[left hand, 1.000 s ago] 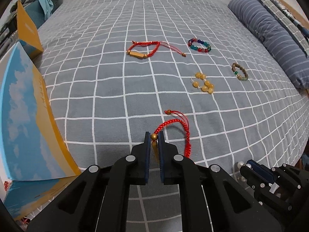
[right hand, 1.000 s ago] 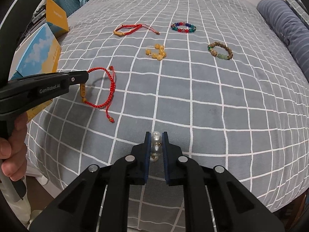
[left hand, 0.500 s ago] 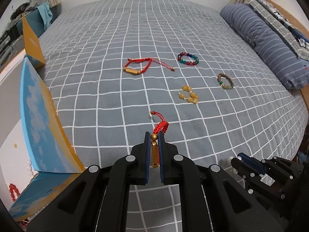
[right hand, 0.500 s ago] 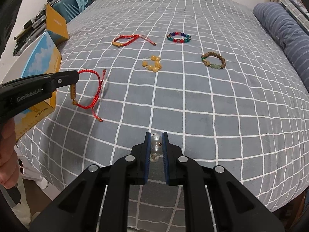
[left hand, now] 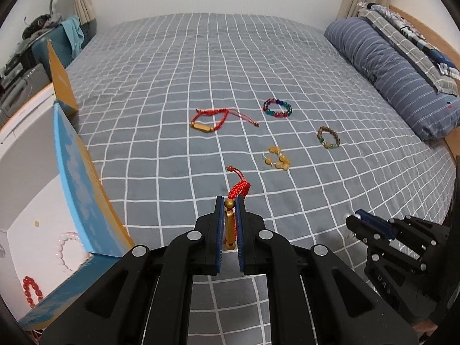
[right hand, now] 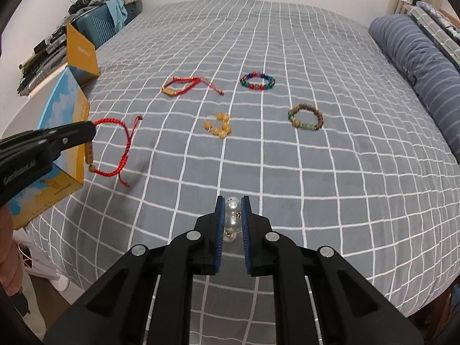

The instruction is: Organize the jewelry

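On bed (left hand: 172,92): four bracelets. Cord bracelet (left hand: 211,119) far left; multi-bead bracelet (left hand: 277,108) to its right; wooden-bead bracelet (left hand: 328,138) further right, nearer; loose-bead bracelet (left hand: 277,158) nearest, centre. Open box (left hand: 77,172) at left edge, holding two bracelets. Pillow (left hand: 394,74) along right edge.

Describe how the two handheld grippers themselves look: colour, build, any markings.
Both the left gripper and the right gripper are matte black plastic linkages with round silver pivot pins and flat blue-padded fingers. The left one's side carries pale lettering, partly legible. A bare hand shows; no cables visible.
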`<act>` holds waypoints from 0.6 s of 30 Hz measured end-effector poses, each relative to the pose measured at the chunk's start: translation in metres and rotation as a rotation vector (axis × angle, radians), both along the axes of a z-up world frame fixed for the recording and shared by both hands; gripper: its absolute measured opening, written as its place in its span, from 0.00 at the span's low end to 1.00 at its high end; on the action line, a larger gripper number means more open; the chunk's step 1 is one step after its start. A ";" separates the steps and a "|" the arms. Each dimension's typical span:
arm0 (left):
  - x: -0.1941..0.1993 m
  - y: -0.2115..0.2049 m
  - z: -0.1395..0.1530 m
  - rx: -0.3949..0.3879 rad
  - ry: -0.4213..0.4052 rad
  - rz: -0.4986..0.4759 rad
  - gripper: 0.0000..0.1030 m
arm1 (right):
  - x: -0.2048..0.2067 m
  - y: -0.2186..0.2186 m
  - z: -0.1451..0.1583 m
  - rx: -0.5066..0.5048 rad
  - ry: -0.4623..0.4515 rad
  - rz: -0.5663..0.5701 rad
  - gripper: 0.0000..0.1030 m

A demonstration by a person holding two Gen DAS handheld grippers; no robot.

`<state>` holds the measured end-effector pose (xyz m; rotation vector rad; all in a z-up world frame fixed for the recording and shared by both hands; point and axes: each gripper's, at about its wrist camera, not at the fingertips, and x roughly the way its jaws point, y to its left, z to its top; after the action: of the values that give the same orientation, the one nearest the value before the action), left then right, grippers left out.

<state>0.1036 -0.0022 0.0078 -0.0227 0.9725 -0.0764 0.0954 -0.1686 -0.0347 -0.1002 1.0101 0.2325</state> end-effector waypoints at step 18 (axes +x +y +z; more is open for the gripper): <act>-0.001 0.031 0.054 0.019 -0.093 0.047 0.07 | 0.020 0.006 0.054 0.020 -0.115 -0.006 0.11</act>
<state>0.1022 0.0284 0.0622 -0.0240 0.8798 -0.0249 0.1153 -0.1628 0.0196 -0.0915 0.8931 0.2290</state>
